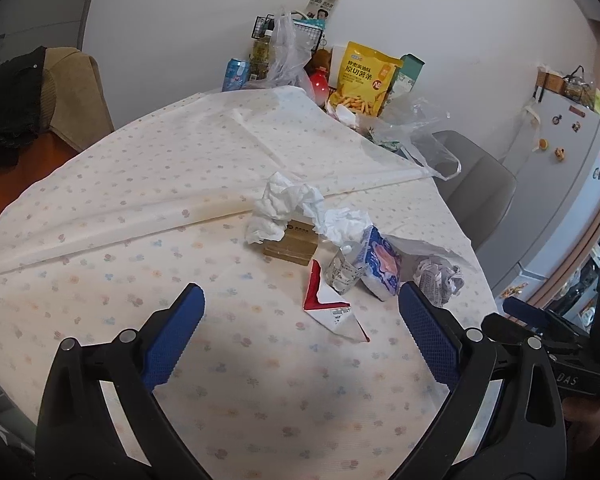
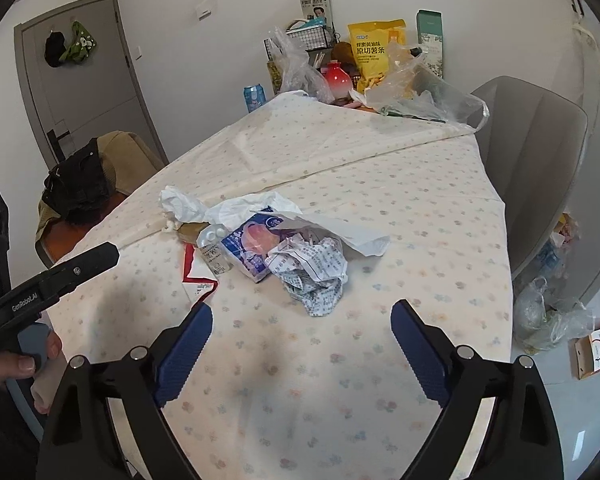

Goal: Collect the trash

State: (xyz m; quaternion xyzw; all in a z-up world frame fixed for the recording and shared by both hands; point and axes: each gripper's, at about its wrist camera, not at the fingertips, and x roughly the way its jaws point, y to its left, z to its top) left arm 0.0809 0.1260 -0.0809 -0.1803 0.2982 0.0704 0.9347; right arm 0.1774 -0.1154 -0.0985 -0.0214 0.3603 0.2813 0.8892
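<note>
The left gripper [image 1: 300, 312] fills the lower frame of its own view, blue-padded jaws spread wide and holding nothing. The right gripper [image 2: 301, 330] sits likewise, jaws wide apart and holding nothing.

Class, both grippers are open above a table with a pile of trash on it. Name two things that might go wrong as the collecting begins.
1. The crumpled printed paper lies against the blue snack packet, so the right gripper may drag both.
2. The red and white wrapper lies flat on the loose tablecloth; the left gripper might pinch cloth too.
</note>
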